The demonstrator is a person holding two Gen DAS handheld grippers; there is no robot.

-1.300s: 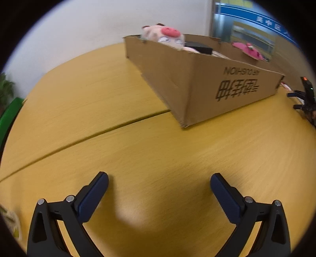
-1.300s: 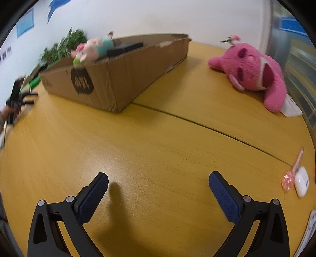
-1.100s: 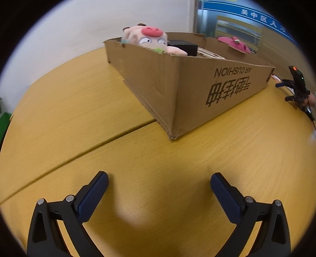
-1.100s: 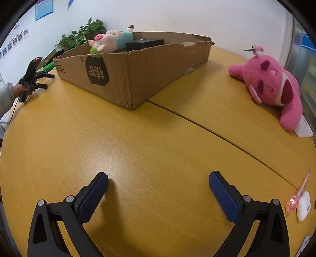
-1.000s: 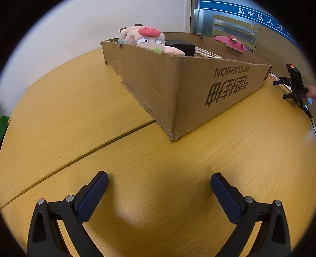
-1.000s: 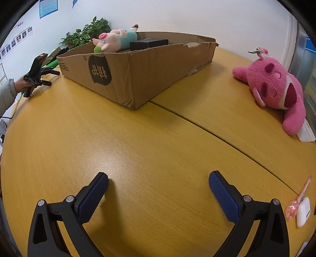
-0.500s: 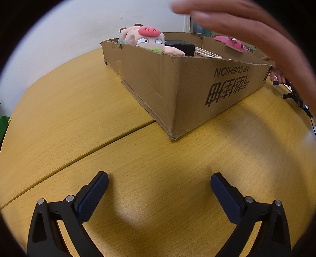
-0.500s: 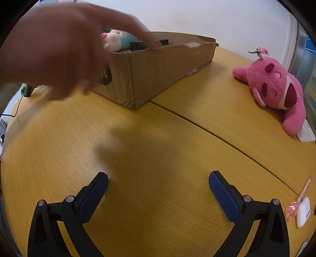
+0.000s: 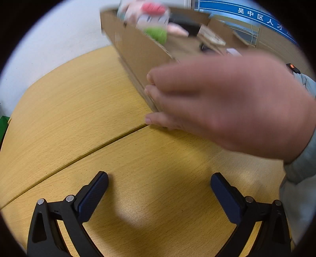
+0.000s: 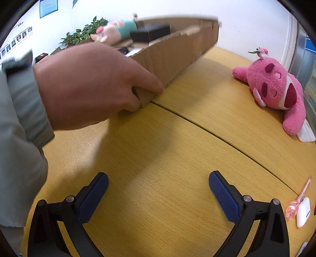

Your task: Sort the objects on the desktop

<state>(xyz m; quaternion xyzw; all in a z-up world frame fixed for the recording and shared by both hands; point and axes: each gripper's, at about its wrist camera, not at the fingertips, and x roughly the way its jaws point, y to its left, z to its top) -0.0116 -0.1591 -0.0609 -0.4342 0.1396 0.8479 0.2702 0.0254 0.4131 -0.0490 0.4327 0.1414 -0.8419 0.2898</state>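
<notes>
A cardboard box (image 9: pixel 136 49) stands tilted on the yellow table (image 9: pixel 79 110), its far side raised. A bare hand (image 9: pixel 227 102) grips its near corner; the hand also shows in the right wrist view (image 10: pixel 85 85) on the box (image 10: pixel 177 47). A pig plush (image 9: pixel 146 13) and a black case (image 10: pixel 150 31) lie inside. A pink plush (image 10: pixel 274 89) lies on the table at the right. My left gripper (image 9: pixel 159 187) and right gripper (image 10: pixel 158 187) are open and empty, low over the table.
A white earbud case (image 10: pixel 303 212) and a pink spoon-like piece (image 10: pixel 296 201) lie at the right edge. A seam (image 10: pixel 217 134) crosses the table. A potted plant (image 10: pixel 85 33) stands behind the box.
A hand has come in and gripped the box's near corner. The box is now tilted up and blurred with motion. Both grippers have stayed in place.
</notes>
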